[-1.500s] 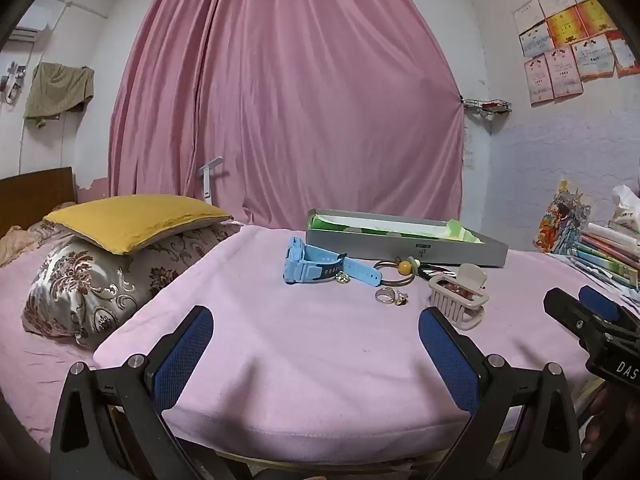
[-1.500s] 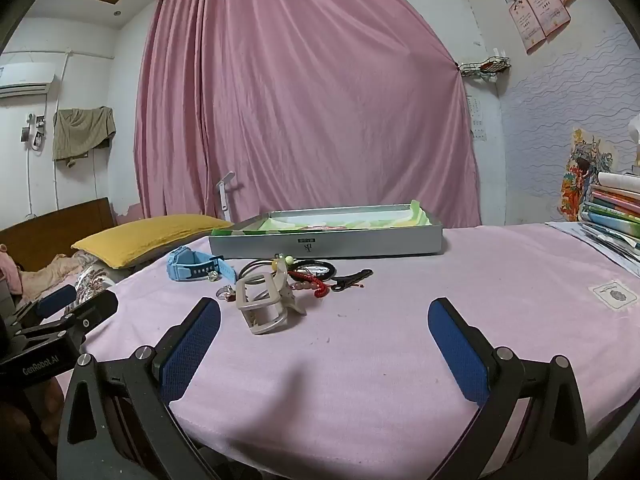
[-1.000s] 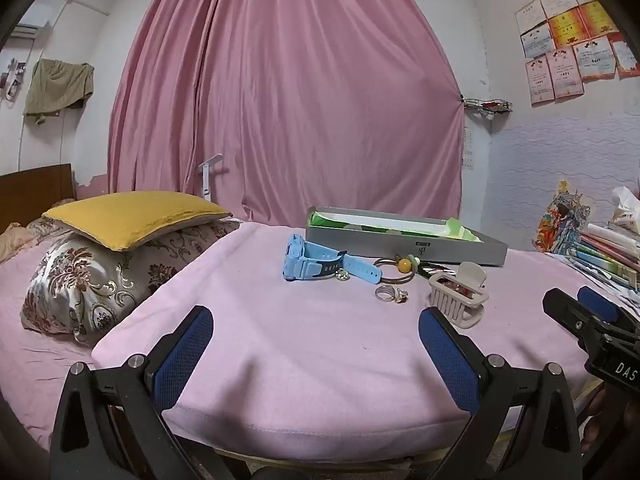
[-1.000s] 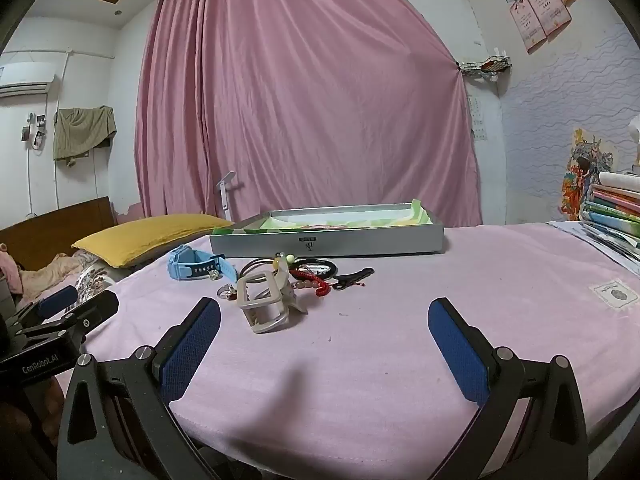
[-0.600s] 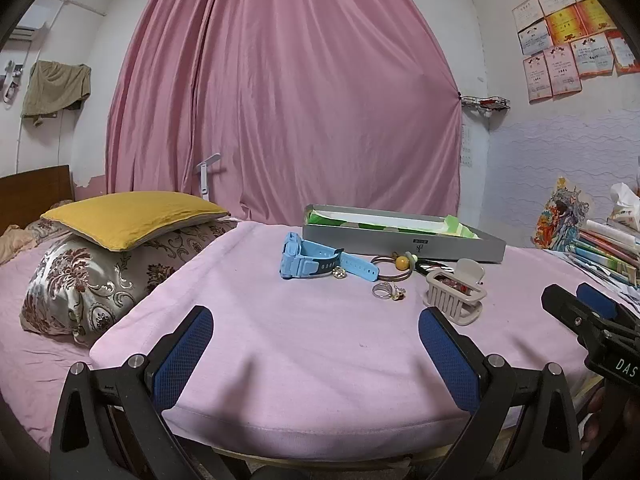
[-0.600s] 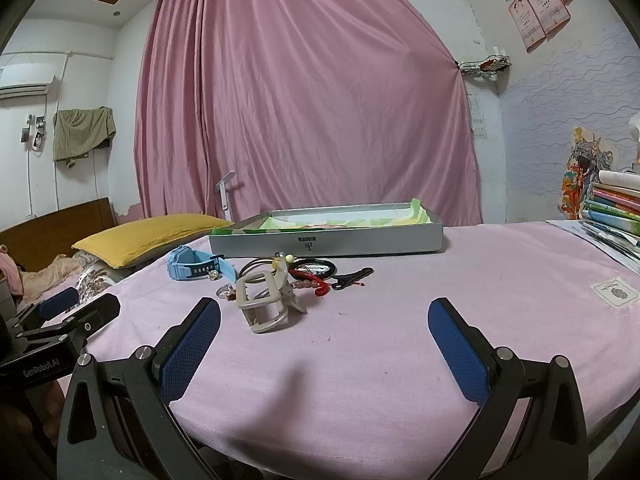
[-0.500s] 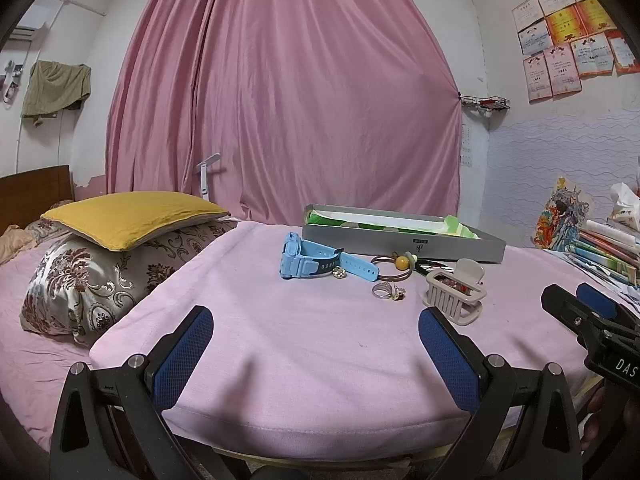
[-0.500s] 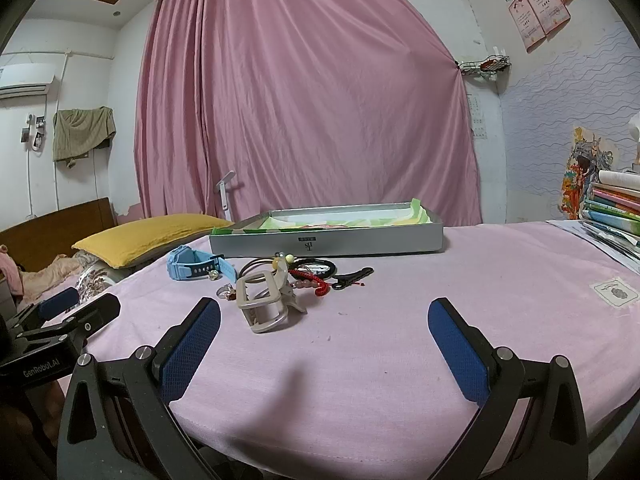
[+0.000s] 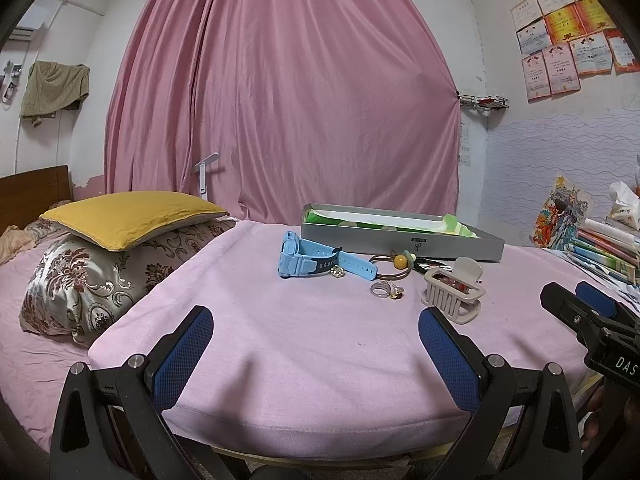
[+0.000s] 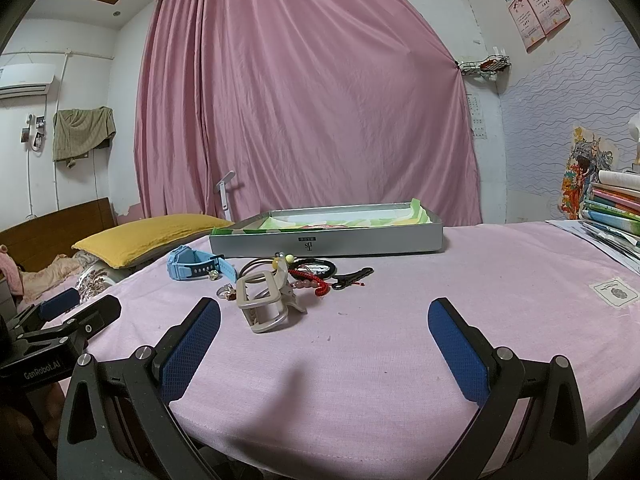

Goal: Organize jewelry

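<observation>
Pink tablecloth point(image 9: 320, 340) before pink curtain point(image 9: 288, 100), yellow pillow point(image 9: 132, 214) alongside.

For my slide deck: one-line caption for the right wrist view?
Open right hand-held gripper faces a beige plastic hair claw, blue watch and grey metal tray.

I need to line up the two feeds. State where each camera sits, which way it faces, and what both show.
Left wrist: sits on the left gripper, faces across the pink bed to the curtain; its open fingers show, right gripper at right.
Right wrist: sits on the right gripper, same heading; its open fingers show, left gripper at left.
Shared: blue watch, hair claw, grey tray.
</observation>
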`<state>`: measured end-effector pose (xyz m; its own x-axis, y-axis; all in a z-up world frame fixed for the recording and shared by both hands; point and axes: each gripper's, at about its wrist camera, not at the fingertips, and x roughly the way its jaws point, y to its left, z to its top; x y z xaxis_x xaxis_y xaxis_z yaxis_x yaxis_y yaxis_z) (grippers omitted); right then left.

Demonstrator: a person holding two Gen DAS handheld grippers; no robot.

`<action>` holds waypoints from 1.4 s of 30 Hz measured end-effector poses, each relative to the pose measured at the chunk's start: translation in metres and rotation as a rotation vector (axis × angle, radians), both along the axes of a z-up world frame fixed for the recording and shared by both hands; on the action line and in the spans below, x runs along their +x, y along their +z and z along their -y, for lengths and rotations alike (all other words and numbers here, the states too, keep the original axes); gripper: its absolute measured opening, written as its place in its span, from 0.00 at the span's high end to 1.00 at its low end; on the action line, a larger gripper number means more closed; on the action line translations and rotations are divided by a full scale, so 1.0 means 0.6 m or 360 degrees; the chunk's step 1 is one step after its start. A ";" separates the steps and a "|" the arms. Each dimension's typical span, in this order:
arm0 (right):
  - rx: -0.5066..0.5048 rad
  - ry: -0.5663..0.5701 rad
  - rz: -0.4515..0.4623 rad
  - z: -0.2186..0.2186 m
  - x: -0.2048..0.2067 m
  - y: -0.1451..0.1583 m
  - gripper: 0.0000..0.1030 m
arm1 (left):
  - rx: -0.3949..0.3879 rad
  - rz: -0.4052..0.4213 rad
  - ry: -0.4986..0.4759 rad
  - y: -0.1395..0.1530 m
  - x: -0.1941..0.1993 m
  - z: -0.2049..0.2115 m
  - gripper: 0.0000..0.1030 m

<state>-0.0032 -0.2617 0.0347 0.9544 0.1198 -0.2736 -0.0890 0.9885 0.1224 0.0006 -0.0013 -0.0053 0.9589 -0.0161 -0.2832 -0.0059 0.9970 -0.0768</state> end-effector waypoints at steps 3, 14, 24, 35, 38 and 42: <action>0.0000 0.0000 0.0000 0.000 0.000 0.000 0.01 | 0.0001 0.0000 -0.0001 0.000 0.000 0.000 0.00; 0.0001 0.0000 -0.0003 -0.002 0.002 -0.005 0.01 | 0.0001 -0.0001 -0.0001 0.000 0.000 0.000 0.00; 0.0002 0.0000 -0.0005 -0.004 0.003 -0.006 0.01 | 0.0003 -0.0001 0.0000 0.000 0.000 0.000 0.00; 0.0002 0.0000 -0.0005 -0.004 0.004 -0.007 0.01 | 0.0004 -0.0001 0.0000 0.000 0.000 0.001 0.00; 0.0003 0.0001 -0.0007 -0.004 0.004 -0.007 0.01 | 0.0004 -0.0001 0.0000 0.000 0.000 0.000 0.00; 0.0003 0.0001 -0.0009 -0.004 0.005 -0.007 0.01 | 0.0003 -0.0002 0.0000 0.000 -0.001 0.001 0.00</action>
